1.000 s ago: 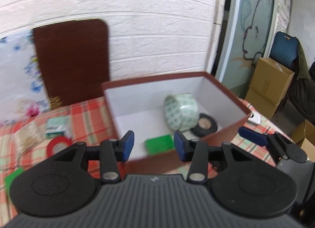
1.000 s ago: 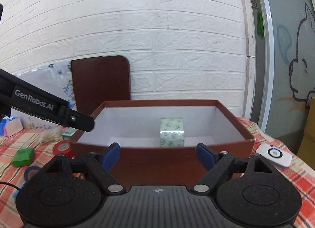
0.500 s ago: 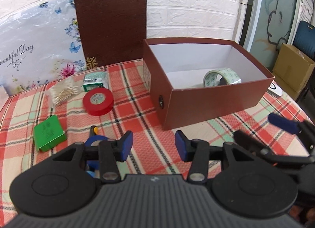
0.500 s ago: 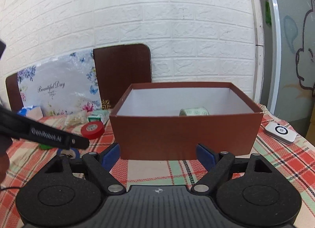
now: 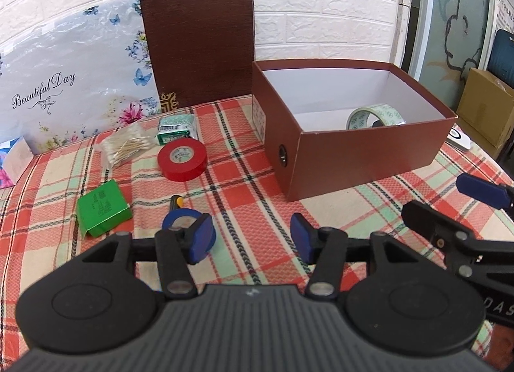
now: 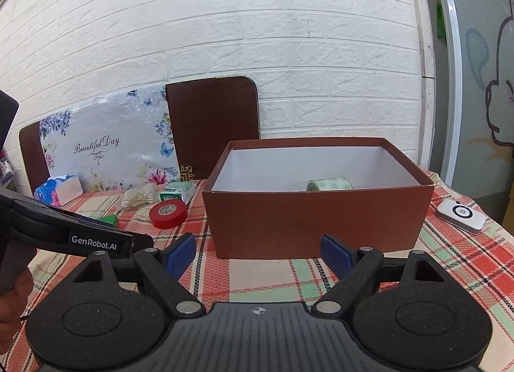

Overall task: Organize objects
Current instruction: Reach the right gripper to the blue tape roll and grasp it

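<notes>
- Left gripper (image 5: pixel 250 238) was seen empty, its jaws opening, drawn back from the open brown cardboard box (image 5: pixel 369 159); a green item seemed delivered.
- Blue tape roll (image 5: pixel 180 219) lay just ahead, likely next.
- Right gripper (image 6: pixel 258 251) was held wide, empty.
- Checked tablecloth (image 5: pixel 244 179) and white brick wall (image 6: pixel 289 50) were noted.

We see a table covered by a red, green and cream plaid cloth (image 5: pixel 369 198). On it stand an open brown cardboard box with a white inside (image 5: pixel 363 159), a red tape roll (image 5: pixel 182 160), a flat green carton (image 5: pixel 103 211), a clear bag of cotton swabs (image 5: pixel 125 147), a green-and-white packet (image 5: pixel 176 129), a blue tape roll (image 5: pixel 180 217), a blue tissue pack (image 6: pixel 59 193) and a white round-buttoned device (image 6: pixel 460 215).
</notes>
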The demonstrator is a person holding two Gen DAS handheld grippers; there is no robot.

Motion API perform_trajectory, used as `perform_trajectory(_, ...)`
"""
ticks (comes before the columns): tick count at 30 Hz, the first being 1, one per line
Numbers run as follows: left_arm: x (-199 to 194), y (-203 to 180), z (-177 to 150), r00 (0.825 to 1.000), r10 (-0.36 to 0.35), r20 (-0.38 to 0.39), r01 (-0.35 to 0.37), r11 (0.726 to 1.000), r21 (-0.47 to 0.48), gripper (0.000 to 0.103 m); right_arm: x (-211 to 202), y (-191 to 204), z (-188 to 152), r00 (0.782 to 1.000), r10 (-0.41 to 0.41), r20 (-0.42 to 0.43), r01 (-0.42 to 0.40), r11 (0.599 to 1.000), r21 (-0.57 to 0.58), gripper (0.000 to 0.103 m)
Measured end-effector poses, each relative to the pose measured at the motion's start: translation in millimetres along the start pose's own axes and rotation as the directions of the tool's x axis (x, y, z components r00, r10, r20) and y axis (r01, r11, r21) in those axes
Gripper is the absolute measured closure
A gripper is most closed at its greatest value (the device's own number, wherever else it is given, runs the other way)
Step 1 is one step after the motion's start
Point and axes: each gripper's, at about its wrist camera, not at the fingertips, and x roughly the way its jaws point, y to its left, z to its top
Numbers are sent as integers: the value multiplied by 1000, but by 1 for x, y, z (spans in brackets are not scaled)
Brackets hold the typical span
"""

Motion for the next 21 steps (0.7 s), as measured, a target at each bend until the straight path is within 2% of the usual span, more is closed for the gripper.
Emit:
perform_trajectory(9, 5, 25, -14, 999, 47, -22, -48, 998, -39, 46, 10, 20, -8, 998, 44, -51, -46, 998, -47, 19)
perform_trajectory(21, 19, 85, -41, 987, 143, -74, -152, 980, -125, 45, 29, 70, -20, 981, 123, -148, -147, 976, -159, 19)
